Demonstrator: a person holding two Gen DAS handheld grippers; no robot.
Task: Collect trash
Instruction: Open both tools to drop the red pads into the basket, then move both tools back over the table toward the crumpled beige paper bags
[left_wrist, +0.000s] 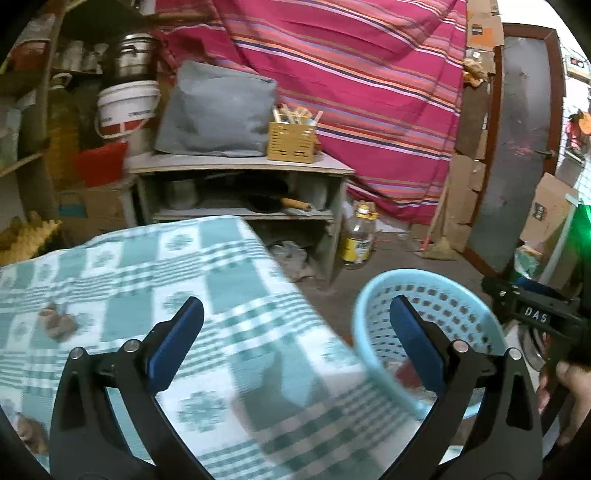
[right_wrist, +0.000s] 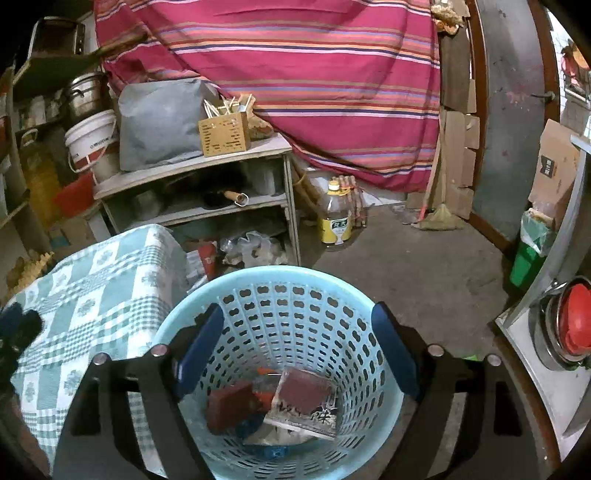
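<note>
The left tool (left_wrist: 295, 343), wide open and empty, is positioned nearer the scrap (left_wrist: 57, 321) lying to its left on the counter (left_wrist: 229, 280).

A perforated, smooth plastic basket (right_wrist: 280, 302) stands beside a matt checked woven cloth (right_wrist: 92, 295).
</note>
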